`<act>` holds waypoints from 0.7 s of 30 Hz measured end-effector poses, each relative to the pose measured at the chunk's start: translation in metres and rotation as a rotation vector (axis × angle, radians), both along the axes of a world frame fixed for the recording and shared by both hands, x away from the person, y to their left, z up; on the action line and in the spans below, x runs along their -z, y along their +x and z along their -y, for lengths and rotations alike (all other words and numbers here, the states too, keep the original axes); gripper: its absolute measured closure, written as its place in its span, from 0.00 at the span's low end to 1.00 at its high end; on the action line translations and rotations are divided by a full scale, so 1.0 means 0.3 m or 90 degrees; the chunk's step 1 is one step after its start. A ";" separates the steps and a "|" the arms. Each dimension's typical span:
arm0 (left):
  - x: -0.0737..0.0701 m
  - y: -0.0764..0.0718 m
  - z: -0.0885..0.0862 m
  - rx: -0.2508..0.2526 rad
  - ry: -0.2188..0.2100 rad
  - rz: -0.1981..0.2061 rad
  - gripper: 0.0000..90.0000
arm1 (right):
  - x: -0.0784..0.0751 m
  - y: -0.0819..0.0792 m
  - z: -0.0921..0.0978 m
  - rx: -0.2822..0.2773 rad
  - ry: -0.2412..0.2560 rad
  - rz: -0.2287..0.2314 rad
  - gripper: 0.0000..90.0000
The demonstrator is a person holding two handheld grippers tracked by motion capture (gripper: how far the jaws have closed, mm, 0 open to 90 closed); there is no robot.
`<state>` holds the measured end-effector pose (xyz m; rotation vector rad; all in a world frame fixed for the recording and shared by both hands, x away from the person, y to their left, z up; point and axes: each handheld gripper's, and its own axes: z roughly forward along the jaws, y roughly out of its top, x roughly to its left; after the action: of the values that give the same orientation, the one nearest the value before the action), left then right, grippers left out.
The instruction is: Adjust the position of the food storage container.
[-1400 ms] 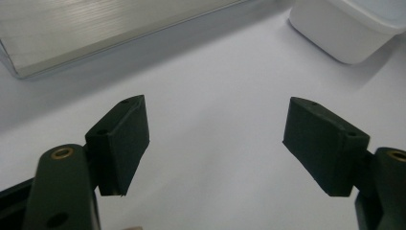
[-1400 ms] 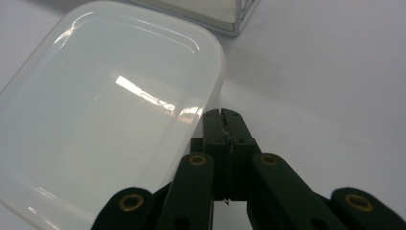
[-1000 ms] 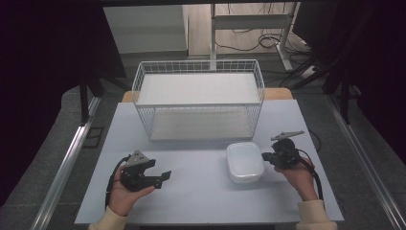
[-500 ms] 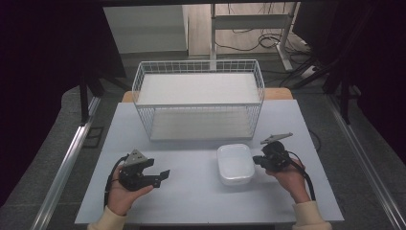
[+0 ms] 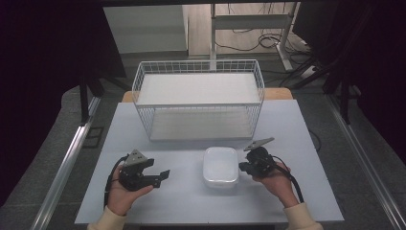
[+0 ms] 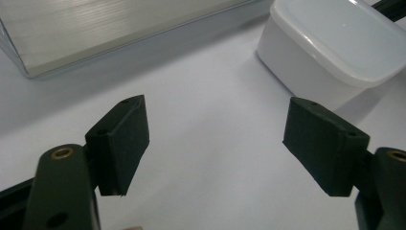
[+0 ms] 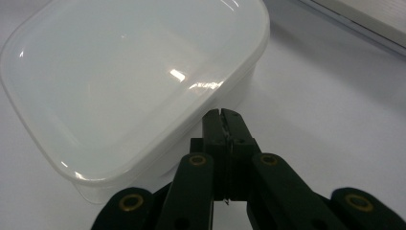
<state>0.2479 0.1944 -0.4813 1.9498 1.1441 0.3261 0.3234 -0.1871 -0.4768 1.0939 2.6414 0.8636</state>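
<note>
The desk [image 5: 191,201] is carrying a wire basket [image 5: 198,98] at its far side, and a white lidded box [image 5: 220,166] is sitting nearer, between both hands. The right claw [image 5: 242,166] is pressing against the box's side with jaws closed together. The left claw [image 5: 164,174] is resting well apart, gaping wide and empty.

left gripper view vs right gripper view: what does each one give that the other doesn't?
Left gripper view: the left gripper with its jaws wide apart and bare table between them, the white lidded container off ahead of it and untouched.

Right gripper view: the right gripper with its jaws pressed together at the container's side wall, tips right by the rim; whether they touch it is hard to tell.

Both: the container, the white table and an edge of the wire basket.
</note>
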 end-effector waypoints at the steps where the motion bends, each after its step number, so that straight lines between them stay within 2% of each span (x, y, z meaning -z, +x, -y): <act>1: 0.000 0.000 0.000 0.000 0.000 0.000 0.26 | 0.000 0.000 0.000 0.000 0.000 0.000 0.99; 12: 0.000 -0.001 0.005 0.000 -0.001 -0.002 0.26 | 0.020 -0.020 -0.101 -0.029 -0.002 0.054 0.99; 21: 0.004 0.002 0.005 0.001 -0.003 -0.006 0.26 | 0.031 -0.028 -0.187 -0.059 -0.004 0.066 0.99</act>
<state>0.2485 0.1928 -0.4825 1.9494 1.1477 0.3138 0.3151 -0.1310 -0.4859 0.9064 2.6245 0.9024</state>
